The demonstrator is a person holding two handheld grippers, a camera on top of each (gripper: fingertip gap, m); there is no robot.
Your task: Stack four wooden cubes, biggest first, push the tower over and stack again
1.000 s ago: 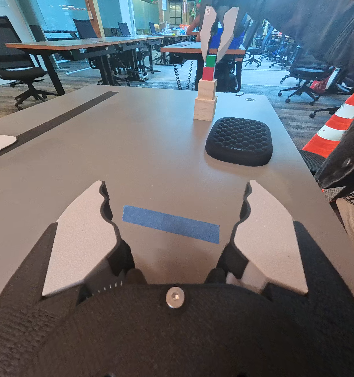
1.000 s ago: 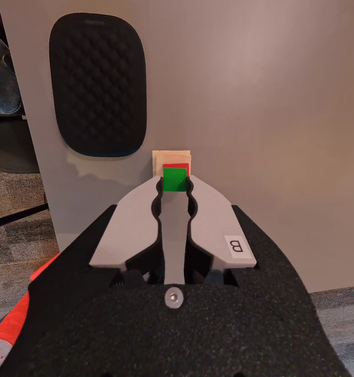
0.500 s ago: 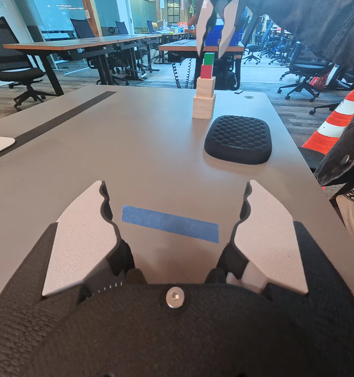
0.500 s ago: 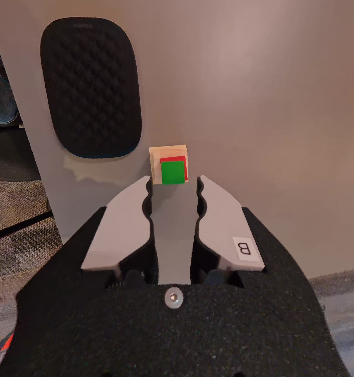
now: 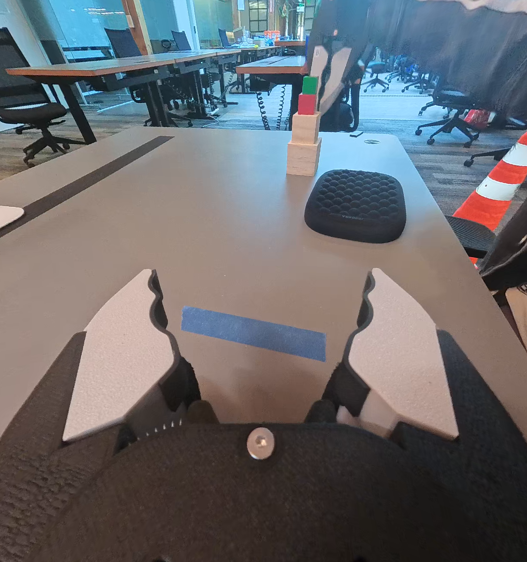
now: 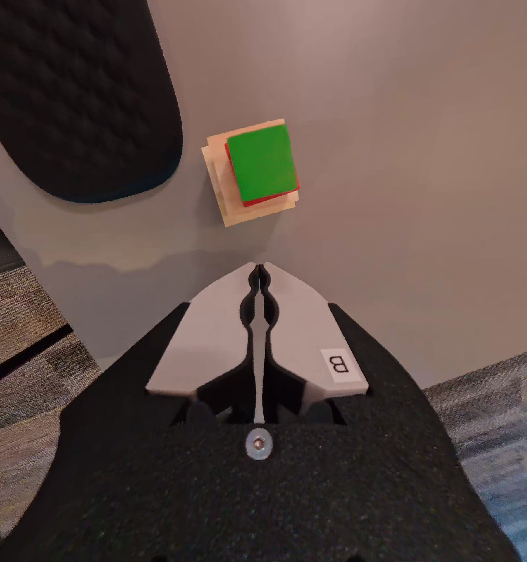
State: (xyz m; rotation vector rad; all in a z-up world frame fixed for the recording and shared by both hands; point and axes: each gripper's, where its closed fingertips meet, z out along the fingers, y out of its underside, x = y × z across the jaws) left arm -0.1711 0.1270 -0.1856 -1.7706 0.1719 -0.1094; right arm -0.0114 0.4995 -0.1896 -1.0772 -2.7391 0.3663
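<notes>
- My right gripper [image 6: 260, 266] hangs over the grey table [image 6: 408, 152], looking straight down; its two fingertips are pressed together, clenched on nothing at all.
- Just ahead of those tips stands the tower: green cube [image 6: 261, 162] on top, a sliver of red cube [image 6: 266, 199] peeking out under it, the pale wood beneath.
- From my left side the whole stack shows: big wooden cube [image 5: 303, 159] at the base, smaller wooden cube [image 5: 306, 127] on it, then red, then green. Four high, upright, slightly staggered.
- The right gripper's blurred fingers sit just beside the top of the tower on its right; I can't tell whether they touch it.
- My left gripper [image 5: 260, 273] rests low over the table, jaws spread wide, nothing between them, a strip of blue tape [image 5: 253, 333] lying between the fingers.
- A black cushioned pad [image 5: 356, 205] lies near the tower's base.
</notes>
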